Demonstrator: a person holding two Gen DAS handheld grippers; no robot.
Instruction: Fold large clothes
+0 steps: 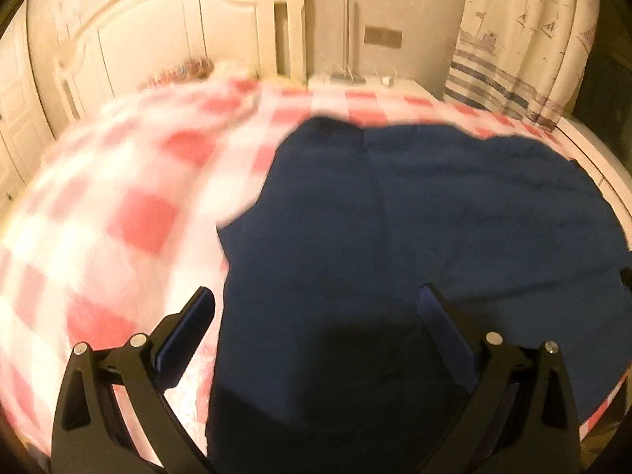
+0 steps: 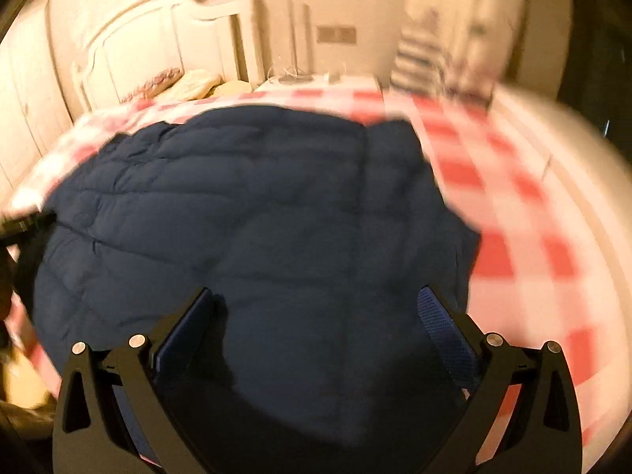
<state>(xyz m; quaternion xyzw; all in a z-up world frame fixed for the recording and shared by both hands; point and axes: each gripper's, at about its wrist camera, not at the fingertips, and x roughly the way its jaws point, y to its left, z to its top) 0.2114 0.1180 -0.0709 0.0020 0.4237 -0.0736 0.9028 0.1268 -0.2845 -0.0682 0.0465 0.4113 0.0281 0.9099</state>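
A dark blue quilted jacket [image 1: 414, 229] lies spread on a bed with a red and white checked cover [image 1: 118, 205]. It also shows in the right wrist view [image 2: 245, 229]. My left gripper [image 1: 316, 296] is open and empty, held above the jacket's left near part. My right gripper [image 2: 316, 296] is open and empty, held above the jacket's near right part. The left gripper's tip [image 2: 23, 223] shows at the left edge of the right wrist view, at the jacket's left side.
A white headboard [image 1: 158, 39] and pillows [image 2: 197, 83] stand at the bed's far end. A white bedside table [image 1: 367, 79] and a patterned curtain [image 1: 521, 39] are at the back right. The bed's right edge [image 2: 572, 197] meets a pale floor.
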